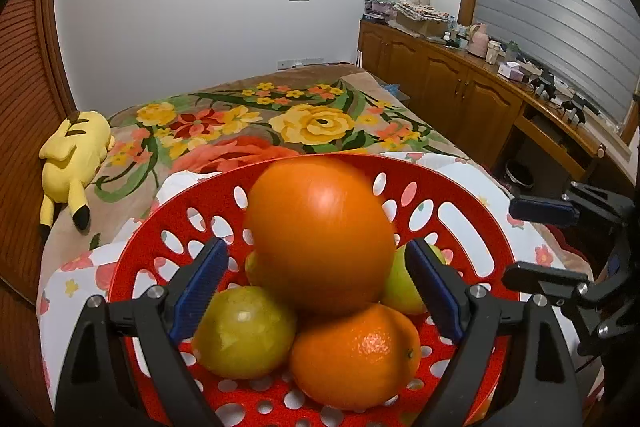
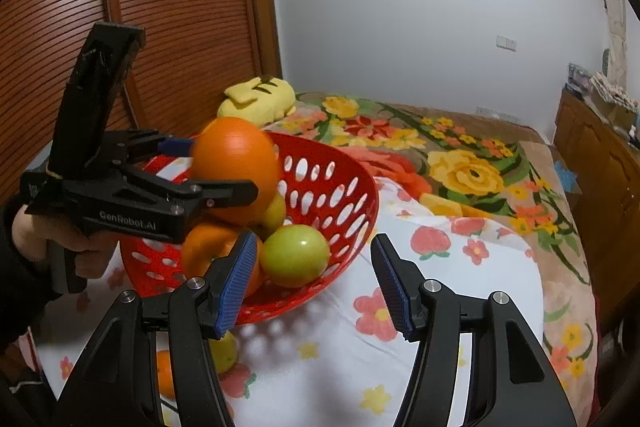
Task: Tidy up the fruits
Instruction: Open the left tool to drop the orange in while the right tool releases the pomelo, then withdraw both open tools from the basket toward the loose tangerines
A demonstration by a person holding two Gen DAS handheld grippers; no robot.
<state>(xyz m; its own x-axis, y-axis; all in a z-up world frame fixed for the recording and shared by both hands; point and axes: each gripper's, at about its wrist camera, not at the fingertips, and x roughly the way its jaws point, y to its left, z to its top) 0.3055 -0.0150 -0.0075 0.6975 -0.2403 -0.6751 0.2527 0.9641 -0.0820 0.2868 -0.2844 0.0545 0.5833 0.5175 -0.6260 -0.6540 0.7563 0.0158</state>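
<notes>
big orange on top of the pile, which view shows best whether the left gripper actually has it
The right wrist view: it shows the left gripper from the side, fingers on both sides of the big orange above the red basket. The left wrist view shows the orange between wide pads; contact is unclear.

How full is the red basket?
Partly full: the red basket holds a heap, a large orange over a smaller orange and green fruits. Two more fruits lie outside on the cloth.
</notes>
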